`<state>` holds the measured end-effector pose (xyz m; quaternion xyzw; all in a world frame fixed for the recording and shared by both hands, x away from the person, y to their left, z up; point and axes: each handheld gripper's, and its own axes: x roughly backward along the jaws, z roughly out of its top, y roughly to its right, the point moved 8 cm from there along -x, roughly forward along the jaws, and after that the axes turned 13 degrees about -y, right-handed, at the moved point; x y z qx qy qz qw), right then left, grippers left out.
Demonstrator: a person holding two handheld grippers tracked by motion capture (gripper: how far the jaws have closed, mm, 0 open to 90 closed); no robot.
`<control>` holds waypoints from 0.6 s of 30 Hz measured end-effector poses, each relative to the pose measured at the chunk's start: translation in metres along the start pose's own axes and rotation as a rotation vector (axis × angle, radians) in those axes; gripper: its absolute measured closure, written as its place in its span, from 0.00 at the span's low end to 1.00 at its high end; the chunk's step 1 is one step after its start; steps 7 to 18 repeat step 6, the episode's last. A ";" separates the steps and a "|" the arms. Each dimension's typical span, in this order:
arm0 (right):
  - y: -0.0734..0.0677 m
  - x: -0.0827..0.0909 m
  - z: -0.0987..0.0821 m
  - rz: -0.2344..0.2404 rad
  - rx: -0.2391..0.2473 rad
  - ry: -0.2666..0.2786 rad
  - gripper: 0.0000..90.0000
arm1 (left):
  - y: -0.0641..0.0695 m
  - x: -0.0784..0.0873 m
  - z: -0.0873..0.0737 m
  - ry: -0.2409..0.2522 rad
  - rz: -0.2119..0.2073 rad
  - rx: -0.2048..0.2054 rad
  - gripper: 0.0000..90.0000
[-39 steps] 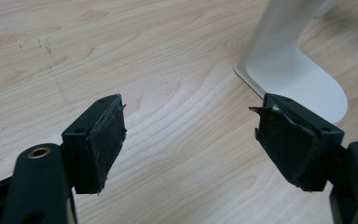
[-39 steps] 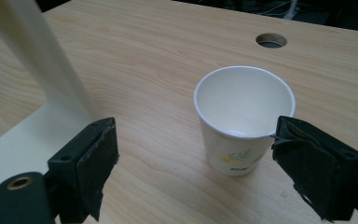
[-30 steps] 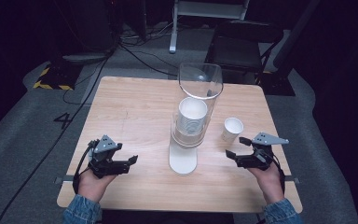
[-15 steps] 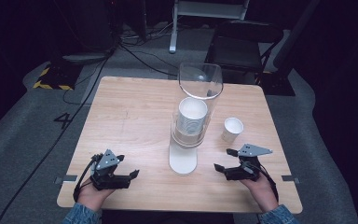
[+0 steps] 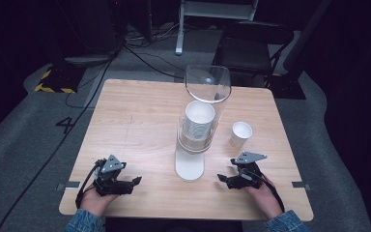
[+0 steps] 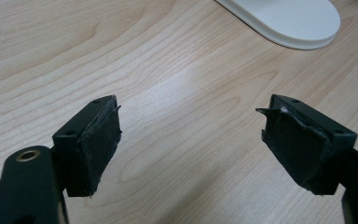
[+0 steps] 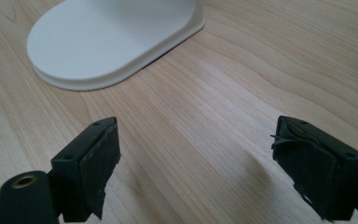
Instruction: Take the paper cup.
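Left claw (image 5: 134,182) and right claw (image 5: 223,180): jaws wide apart, holding nothing, low over wooden tabletop (image 5: 135,125), flanking white dispenser base (image 5: 189,166). High view alone: stacked cups (image 5: 199,118) in clear tube (image 5: 204,108), lone paper cup (image 5: 240,134) beside.

A dark lab or studio: floor cables (image 5: 140,53), hazard tape (image 5: 53,81), lone wooden table (image 5: 140,121).

A "4" (image 5: 65,125) is marked on the grey floor (image 5: 24,145).
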<state>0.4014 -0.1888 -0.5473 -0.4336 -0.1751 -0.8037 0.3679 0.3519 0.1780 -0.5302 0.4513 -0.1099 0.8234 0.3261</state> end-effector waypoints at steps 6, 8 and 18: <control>0.000 -0.001 0.000 -0.006 -0.008 0.003 0.17 | -0.002 -0.002 -0.001 -0.005 0.001 0.002 0.21; 0.000 -0.001 0.000 -0.006 -0.008 0.003 0.17 | -0.002 -0.002 -0.001 -0.005 0.001 0.002 0.21; 0.000 -0.001 0.000 -0.006 -0.008 0.003 0.17 | -0.002 -0.002 -0.001 -0.005 0.001 0.002 0.21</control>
